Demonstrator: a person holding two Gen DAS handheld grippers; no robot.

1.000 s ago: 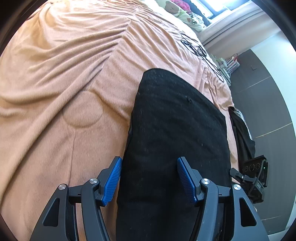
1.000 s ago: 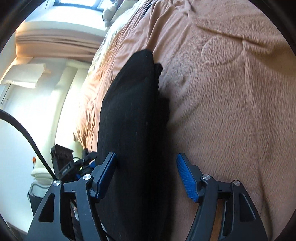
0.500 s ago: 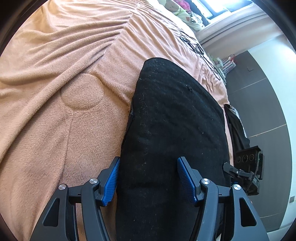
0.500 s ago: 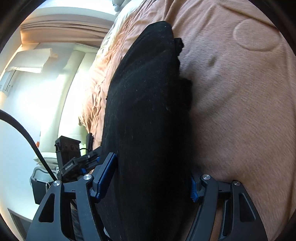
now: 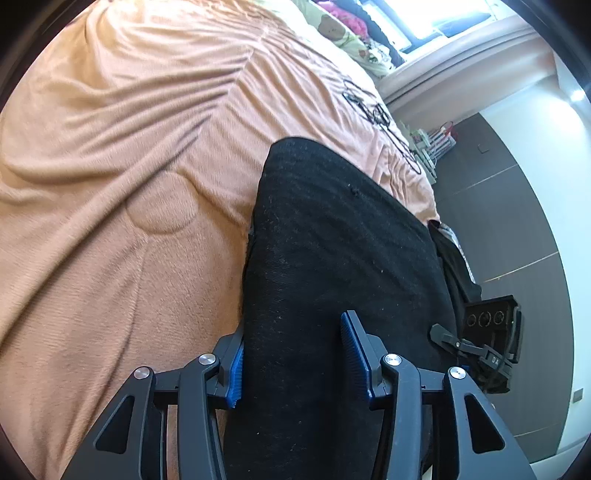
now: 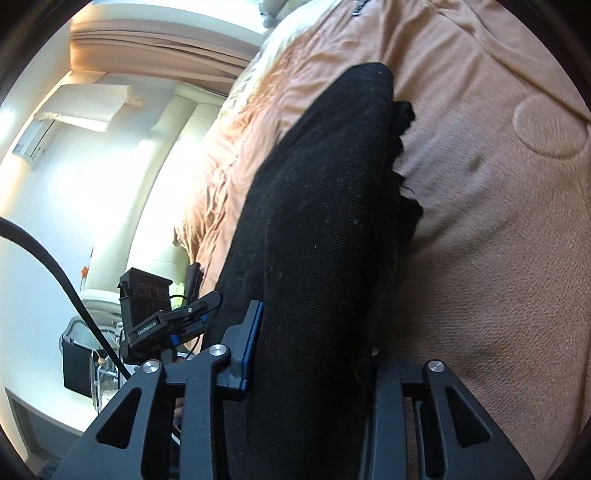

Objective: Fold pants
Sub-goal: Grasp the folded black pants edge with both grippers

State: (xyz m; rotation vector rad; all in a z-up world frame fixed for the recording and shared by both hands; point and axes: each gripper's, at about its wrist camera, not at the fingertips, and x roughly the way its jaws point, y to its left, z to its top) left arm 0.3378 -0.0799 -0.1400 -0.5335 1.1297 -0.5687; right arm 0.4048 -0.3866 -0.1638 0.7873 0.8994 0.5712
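Note:
Folded black pants (image 5: 332,266) lie on a peach bedspread (image 5: 122,155) near the bed's edge. My left gripper (image 5: 293,356) is open and straddles the near end of the pants, one blue pad at the fabric's left edge, the other on top of it. In the right wrist view the same pants (image 6: 325,206) fill the middle. My right gripper (image 6: 314,354) is narrowed around the near end of the pants, with its right finger hidden under the fabric.
The other gripper's black camera housing shows beside the bed in each view (image 5: 491,332) (image 6: 147,306). Black cables (image 5: 376,114) lie far up the bedspread. Pillows (image 5: 340,33) sit by the window. Dark cabinet doors (image 5: 517,229) stand past the bed's edge.
Both grippers have moved forward over the near end of the pants. The right gripper's jaws have narrowed onto the fabric and its right pad has gone under it. The left stays wide.

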